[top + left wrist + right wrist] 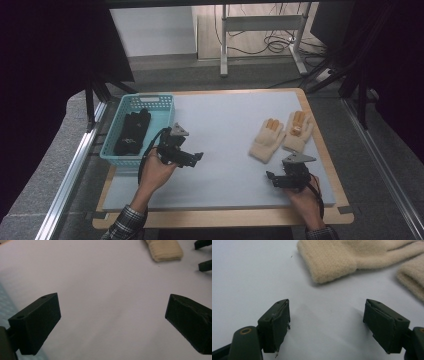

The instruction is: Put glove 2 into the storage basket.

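Two cream knit gloves with orange fingertips lie side by side on the right of the mat, one to the left (267, 140) and one to the right (297, 131). A pair of black gloves (132, 132) lies in a teal basket (150, 96) at the left. My left gripper (196, 158) hovers beside the basket, open and empty, jaws pointing right. My right gripper (271, 179) sits just in front of the cream gloves, open and empty. In the right gripper view its jaws (327, 305) stand apart short of a glove cuff (332, 260). In the left gripper view the jaws (112, 302) are wide over bare mat.
The pale grey mat (225, 130) covers a wooden table top; its middle is bare. Beyond the far edge stand a desk frame (260, 25) and loose cables on the floor. Metal rails run along both sides of the table.
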`<act>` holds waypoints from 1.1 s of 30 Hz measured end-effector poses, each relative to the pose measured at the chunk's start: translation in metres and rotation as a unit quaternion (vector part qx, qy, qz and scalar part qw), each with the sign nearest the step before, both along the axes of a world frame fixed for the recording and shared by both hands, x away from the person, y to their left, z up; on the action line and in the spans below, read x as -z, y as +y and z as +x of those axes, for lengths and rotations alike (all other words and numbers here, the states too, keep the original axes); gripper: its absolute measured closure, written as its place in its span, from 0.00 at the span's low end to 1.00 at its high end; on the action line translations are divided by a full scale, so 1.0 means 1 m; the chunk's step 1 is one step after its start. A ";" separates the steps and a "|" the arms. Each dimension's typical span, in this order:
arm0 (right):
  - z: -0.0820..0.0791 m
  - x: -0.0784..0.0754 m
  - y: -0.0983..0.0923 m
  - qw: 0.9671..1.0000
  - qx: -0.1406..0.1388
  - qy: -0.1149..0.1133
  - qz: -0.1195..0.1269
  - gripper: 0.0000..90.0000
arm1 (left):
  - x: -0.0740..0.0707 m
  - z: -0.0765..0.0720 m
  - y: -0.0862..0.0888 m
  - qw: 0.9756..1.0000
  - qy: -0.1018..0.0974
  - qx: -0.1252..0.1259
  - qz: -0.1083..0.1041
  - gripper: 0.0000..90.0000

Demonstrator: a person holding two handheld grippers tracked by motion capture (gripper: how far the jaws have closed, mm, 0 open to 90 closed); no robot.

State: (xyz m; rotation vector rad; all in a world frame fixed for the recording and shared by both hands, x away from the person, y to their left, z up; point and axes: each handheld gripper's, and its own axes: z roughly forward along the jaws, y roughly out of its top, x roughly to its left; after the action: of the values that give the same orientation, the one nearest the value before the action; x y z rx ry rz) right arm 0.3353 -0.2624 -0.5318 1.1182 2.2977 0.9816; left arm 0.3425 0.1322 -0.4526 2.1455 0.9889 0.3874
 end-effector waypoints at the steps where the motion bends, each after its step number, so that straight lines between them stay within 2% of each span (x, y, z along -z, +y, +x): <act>1: 0.000 0.000 0.000 1.000 0.001 0.000 0.000 0.23 | 0.003 -0.002 -0.003 1.000 -0.002 0.004 -0.002 0.01; 9: 0.000 0.000 0.000 1.000 0.003 -0.001 -0.002 0.22 | 0.034 -0.016 -0.017 1.000 0.004 0.017 -0.004 0.01; 13: 0.000 0.000 0.000 1.000 0.005 -0.001 -0.002 0.21 | 0.057 -0.023 -0.019 1.000 0.013 0.011 -0.003 0.01; 18: 0.000 0.000 0.000 1.000 0.006 0.000 -0.001 0.21 | 0.078 -0.029 -0.016 1.000 0.015 -0.005 0.013 0.01; 26: 0.000 0.000 0.000 1.000 0.005 0.001 -0.001 0.21 | 0.093 -0.036 -0.008 0.999 0.015 -0.029 0.030 0.01; 28: 0.000 0.000 0.000 1.000 0.005 0.001 -0.001 0.21 | 0.096 -0.035 -0.005 0.999 0.023 -0.032 0.010 0.00; 33: 0.000 0.000 0.000 1.000 0.006 0.002 -0.001 0.21 | 0.097 -0.037 -0.005 0.999 0.019 -0.041 0.009 0.02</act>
State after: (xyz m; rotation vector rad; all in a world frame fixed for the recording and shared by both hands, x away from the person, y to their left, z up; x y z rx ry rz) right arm 0.3354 -0.2623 -0.5319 1.1319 2.2914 0.9744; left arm 0.3053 0.1268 -0.5492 2.1399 1.1010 0.3968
